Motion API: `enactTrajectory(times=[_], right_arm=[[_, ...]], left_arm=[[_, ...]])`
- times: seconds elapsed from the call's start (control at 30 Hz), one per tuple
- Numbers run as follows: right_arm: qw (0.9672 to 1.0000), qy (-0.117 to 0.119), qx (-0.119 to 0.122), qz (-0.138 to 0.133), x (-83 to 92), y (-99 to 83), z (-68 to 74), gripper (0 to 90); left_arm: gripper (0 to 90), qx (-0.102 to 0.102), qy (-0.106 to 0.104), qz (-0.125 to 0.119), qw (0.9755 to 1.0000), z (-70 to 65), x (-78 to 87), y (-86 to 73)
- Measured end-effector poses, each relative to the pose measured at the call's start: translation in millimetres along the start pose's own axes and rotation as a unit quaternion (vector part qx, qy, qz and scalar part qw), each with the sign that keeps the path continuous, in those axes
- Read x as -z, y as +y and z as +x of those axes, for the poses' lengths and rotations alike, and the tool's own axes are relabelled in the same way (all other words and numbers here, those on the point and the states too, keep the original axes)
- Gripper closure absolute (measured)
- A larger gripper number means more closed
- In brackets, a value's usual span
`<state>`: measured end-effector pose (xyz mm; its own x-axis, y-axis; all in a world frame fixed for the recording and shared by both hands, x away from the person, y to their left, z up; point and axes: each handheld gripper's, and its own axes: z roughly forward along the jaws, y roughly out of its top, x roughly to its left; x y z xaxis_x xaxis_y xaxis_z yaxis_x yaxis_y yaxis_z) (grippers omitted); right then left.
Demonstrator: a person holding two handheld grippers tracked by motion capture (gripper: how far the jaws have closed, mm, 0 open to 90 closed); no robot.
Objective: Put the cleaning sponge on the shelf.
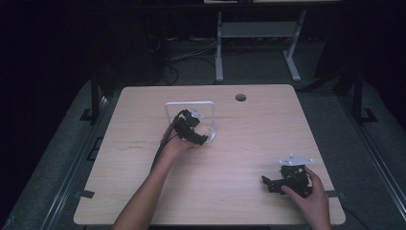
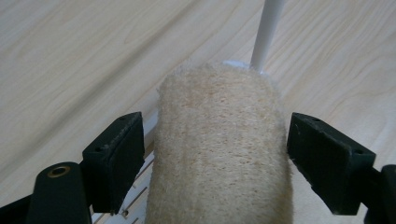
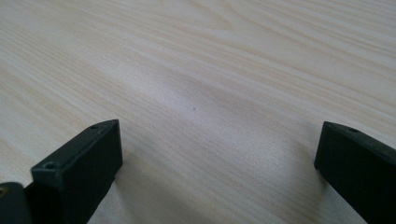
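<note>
The left gripper [image 2: 212,154] has its jaws standing apart on both sides of a beige fuzzy roll [image 2: 219,144]. A thin gap shows between each black pad and the roll, so I judge that the roll is released and not pressed. In the high view the left gripper [image 1: 195,130] is at the foot of a white wire stand [image 1: 190,104], a little behind the middle of the worktop [image 1: 143,191], nearer to its far edge than to its near edge.

What could go wrong: the roll is round and soft, and if it is not seated well on the stand, it may roll or slide off when the gripper is pulled back. The pads are very near to its sides, so a crooked retreat could catch the fuzzy surface and drag the roll along. The stand looks thin and light; a bump against its white post [image 2: 267,32] could tip or shift it.

The roll is a cylinder with a plush, towel-like surface in pale tan. The stand is a smooth white frame with rounded corners and a small round base. The worktop is light wood with fine straight grain.

The right gripper [image 3: 217,154] is unclenched and holds nothing, over bare wood. In the high view the right gripper [image 1: 275,184] rests near the front right corner of the worktop.
</note>
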<state>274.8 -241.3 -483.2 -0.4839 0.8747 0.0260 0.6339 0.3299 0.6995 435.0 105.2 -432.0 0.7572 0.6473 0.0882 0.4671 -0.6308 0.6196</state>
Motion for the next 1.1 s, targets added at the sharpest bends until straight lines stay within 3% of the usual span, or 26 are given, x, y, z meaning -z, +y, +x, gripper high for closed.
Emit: enactTrajectory(times=[0.3, 0.57, 0.77, 0.83, 1.0, 1.1], right_arm=[[1.0, 0.0, 0.0, 0.0, 0.0, 0.0, 0.0, 0.7], [1.0, 0.0, 0.0, 0.0, 0.0, 0.0, 0.0, 0.7], [1.0, 0.0, 0.0, 0.0, 0.0, 0.0, 0.0, 0.7], [1.0, 0.0, 0.0, 0.0, 0.0, 0.0, 0.0, 0.6], [1.0, 0.0, -0.001, 0.001, 0.1, 0.0, 0.1, 0.7], [1.0, 0.0, 0.0, 0.0, 0.1, 0.0, 0.0, 0.6]], left_arm=[[19.3, 0.011, 0.006, -0.028, 0.9995, -1.1, 22.3, 1.6], [28.2, 0.025, -0.018, -0.052, 0.9982, -4.6, 39.8, -3.2], [50.2, 0.025, -0.044, -0.071, 0.9962, -14.0, 54.6, -11.5], [58.9, 0.026, -0.065, -0.076, 0.9947, -18.7, 58.8, -16.3], [87.5, 0.019, -0.101, -0.078, 0.9917, -27.1, 60.0, -24.0], [89.9, 0.02, -0.108, -0.071, 0.9914, -29.8, 57.4, -27.0]])
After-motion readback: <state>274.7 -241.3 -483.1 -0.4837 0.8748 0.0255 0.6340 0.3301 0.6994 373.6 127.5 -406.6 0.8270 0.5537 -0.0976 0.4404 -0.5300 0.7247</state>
